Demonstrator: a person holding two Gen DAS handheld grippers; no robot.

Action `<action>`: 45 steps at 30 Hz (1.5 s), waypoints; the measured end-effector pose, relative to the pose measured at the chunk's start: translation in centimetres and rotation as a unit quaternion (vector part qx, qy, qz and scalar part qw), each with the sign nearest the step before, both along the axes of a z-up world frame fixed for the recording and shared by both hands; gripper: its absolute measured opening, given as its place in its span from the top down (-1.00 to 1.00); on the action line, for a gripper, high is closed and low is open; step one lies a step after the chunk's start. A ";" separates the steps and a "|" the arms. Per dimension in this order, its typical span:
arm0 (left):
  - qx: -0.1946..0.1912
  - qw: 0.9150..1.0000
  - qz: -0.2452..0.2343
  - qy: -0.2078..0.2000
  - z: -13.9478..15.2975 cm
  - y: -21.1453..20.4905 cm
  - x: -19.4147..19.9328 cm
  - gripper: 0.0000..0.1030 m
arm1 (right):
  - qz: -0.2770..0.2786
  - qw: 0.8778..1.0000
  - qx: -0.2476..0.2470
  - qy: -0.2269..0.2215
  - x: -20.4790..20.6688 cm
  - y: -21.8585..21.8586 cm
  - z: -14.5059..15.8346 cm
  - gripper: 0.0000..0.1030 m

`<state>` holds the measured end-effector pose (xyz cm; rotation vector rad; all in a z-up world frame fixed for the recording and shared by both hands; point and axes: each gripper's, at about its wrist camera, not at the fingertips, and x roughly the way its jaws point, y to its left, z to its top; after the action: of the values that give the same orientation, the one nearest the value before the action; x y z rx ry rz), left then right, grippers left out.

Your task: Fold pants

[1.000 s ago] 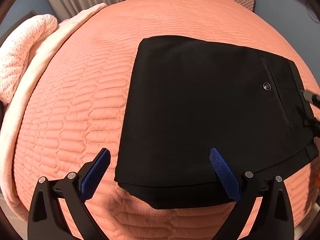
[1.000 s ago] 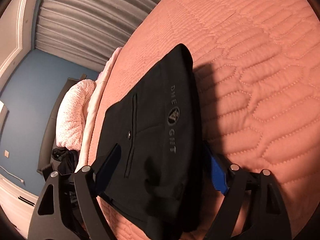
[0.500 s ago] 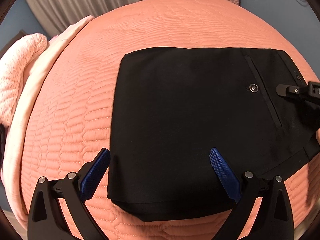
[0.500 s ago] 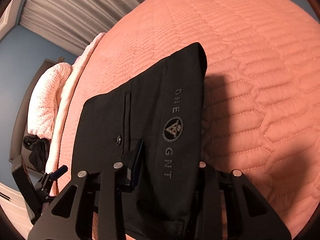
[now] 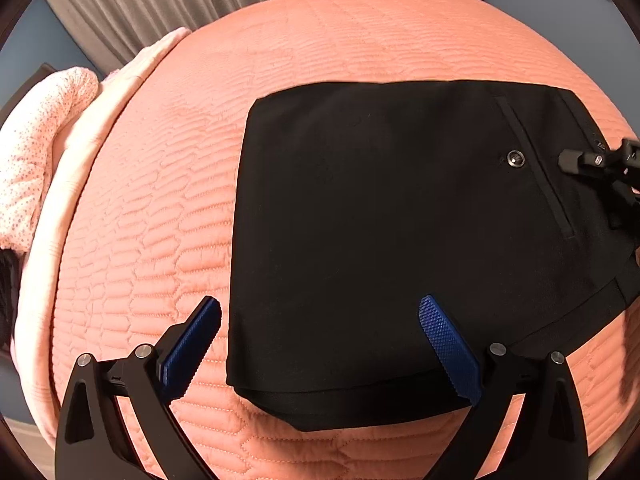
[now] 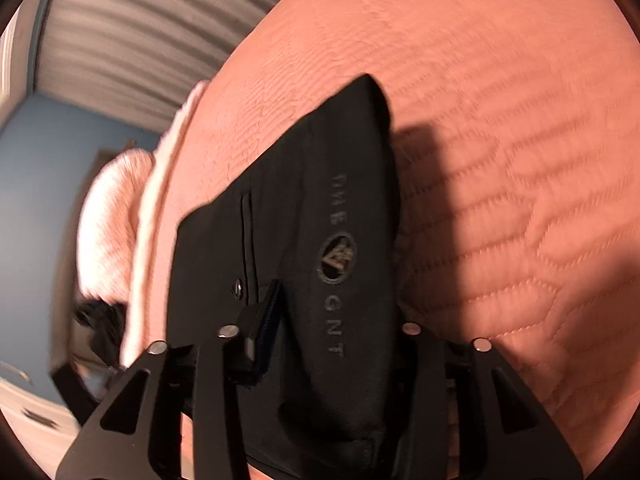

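My right gripper (image 6: 332, 320), jaws just reopening slightly, pinches the folded black fabric pants (image 5: 400, 240) at the waistband ahead; left gripper (image 5: 320, 336) hovers open; I'd lift evenly.

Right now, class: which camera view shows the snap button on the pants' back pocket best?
The left wrist view: the snap button is sharp and faces the camera on the black pants. In the right wrist view it is small, blurred and seen obliquely.

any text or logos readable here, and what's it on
"GNT": grey print on the waistband end of the black pants, right wrist view.
Letters above the round emblem: too blurred to read surely.
Emblem: triangular mark, no legible text.
Pocket snap button: too small to read.
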<state>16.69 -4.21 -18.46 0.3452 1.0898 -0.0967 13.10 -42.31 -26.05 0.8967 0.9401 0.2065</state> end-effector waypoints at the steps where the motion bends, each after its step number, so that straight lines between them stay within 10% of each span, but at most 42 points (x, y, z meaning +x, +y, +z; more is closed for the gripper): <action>1: -0.003 1.000 0.002 0.000 0.0 0.1 0.0 -0.90 | -0.004 1.000 0.005 0.002 0.0 0.0 -0.1 0.16; 13: 0.006 1.000 -0.010 0.008 -0.4 -1.0 0.2 -0.90 | 0.000 1.000 0.008 -0.009 -0.5 0.0 0.6 0.51; 23: -0.006 1.000 0.016 0.000 0.0 1.6 0.5 -0.90 | -0.001 0.999 0.033 0.008 -0.8 -1.0 -0.1 0.26; 27: -0.082 0.995 0.044 0.024 -0.6 4.9 1.5 -0.90 | 0.011 0.999 0.051 -0.007 -1.7 -1.2 -0.8 0.26; 32: -0.251 0.961 0.074 0.094 -3.0 9.0 4.1 -0.90 | 0.013 0.999 0.044 -0.001 -1.4 -1.0 -0.7 0.26; 45: -0.103 0.993 0.013 0.064 -1.3 3.9 2.5 -0.90 | -0.008 0.998 -0.055 0.007 -3.8 0.2 1.6 0.09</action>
<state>19.15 -0.33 -19.71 0.1407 1.1986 -0.2075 9.31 -42.13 -24.45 0.8051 0.9479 0.1331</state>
